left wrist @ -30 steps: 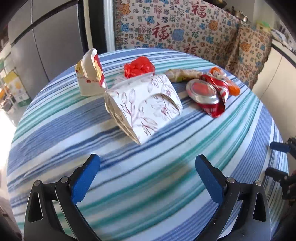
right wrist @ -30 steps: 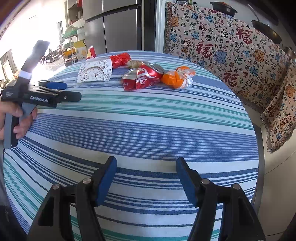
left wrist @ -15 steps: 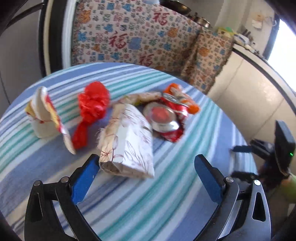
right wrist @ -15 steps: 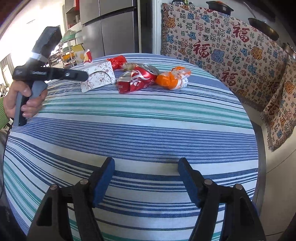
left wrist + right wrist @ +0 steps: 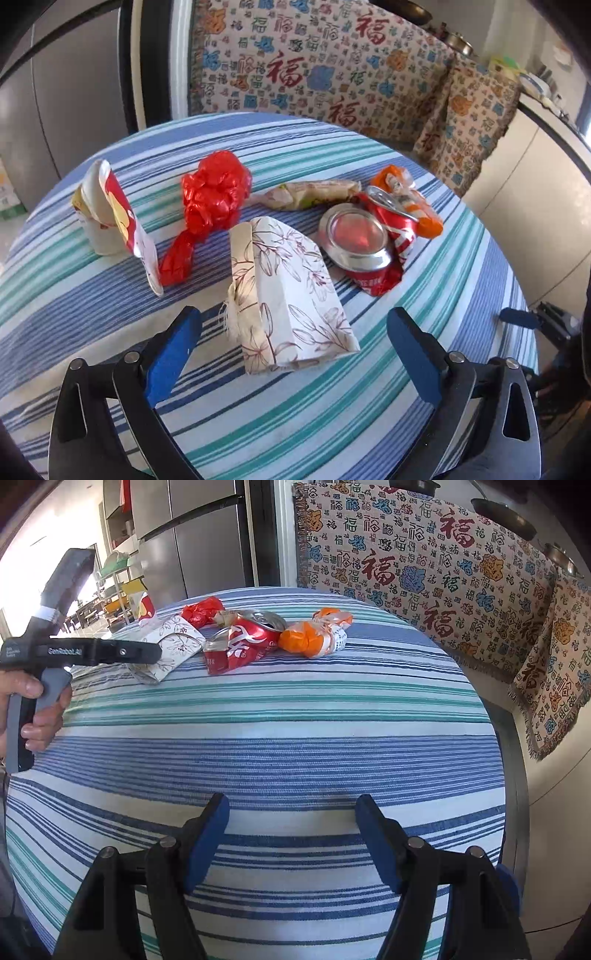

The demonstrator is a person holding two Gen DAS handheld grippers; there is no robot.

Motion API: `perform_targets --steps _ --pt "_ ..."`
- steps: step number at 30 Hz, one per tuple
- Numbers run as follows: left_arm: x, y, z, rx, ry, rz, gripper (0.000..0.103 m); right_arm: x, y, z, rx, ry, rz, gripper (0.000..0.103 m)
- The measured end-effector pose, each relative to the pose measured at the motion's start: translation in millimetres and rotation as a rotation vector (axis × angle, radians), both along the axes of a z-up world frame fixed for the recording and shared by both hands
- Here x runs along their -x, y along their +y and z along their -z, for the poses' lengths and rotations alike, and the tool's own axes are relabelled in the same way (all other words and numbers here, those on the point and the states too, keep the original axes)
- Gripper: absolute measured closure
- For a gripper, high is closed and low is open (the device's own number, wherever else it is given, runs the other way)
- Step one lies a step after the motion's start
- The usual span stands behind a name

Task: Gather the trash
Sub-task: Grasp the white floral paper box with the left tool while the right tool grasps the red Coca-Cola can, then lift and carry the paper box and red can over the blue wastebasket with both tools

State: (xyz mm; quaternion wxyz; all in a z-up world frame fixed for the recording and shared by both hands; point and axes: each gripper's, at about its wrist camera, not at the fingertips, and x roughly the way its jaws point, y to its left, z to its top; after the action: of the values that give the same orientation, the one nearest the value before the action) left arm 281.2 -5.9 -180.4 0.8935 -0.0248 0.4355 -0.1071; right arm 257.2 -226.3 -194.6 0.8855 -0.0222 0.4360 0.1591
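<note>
Left gripper [image 5: 291, 339] stood wide but closing, floral box [image 5: 291, 291] between its pads, neither pad yet touching. Right gripper [image 5: 291, 834] hung spread and empty over bare striped cloth [image 5: 295, 760], well short of the box. Landmark: the box. Crushed can [image 5: 364, 243] lay just right of it, nearly touching; red bag [image 5: 207, 210] behind and left; torn carton [image 5: 110, 218] farther left; orange wrapper [image 5: 406, 203] beyond the can. Risks, as judged: the thin card box may buckle or squirt out under a squeeze on its sloping sides; the right pad may catch the can and drag it; the open flap may snag.
</note>
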Motion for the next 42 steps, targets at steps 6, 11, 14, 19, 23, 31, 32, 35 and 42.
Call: perform_targets --steps 6,11,14,19,23,31,32,35,42 --pt "20.7 15.1 3.2 0.074 -0.013 -0.043 0.063 -27.3 17.4 -6.8 -0.132 0.009 0.031 0.031" --pt "54.8 13.5 4.1 0.062 -0.026 -0.098 0.064 -58.9 47.2 -6.9 -0.257 0.036 0.042 0.031" --pt "60.2 5.2 3.1 0.019 -0.046 -0.095 0.064 -79.2 59.6 -5.9 -0.261 0.032 0.085 0.031" --pt "65.7 3.1 4.6 -0.002 -0.071 -0.072 0.064 -103.5 66.6 -1.6 -0.288 0.043 0.144 0.031" --pt "63.4 8.0 4.9 0.027 -0.059 -0.079 0.064 -116.0 67.4 1.3 -0.298 0.042 0.171 0.037" --pt "62.6 7.0 5.5 0.03 -0.054 -0.07 0.064 -92.9 71.0 -11.0 -0.223 -0.004 0.113 0.1" --pt "62.3 6.6 5.8 0.032 -0.053 -0.069 0.064 -87.9 69.0 -13.0 -0.219 0.001 0.097 0.103" --pt "63.5 4.4 4.8 0.042 -0.049 -0.065 0.065 -67.7 55.2 -18.5 -0.215 0.023 0.059 0.103" --pt "65.3 3.8 4.3 0.048 -0.046 -0.077 0.065 -54.5 35.9 -17.8 -0.194 0.036 0.051 0.067"
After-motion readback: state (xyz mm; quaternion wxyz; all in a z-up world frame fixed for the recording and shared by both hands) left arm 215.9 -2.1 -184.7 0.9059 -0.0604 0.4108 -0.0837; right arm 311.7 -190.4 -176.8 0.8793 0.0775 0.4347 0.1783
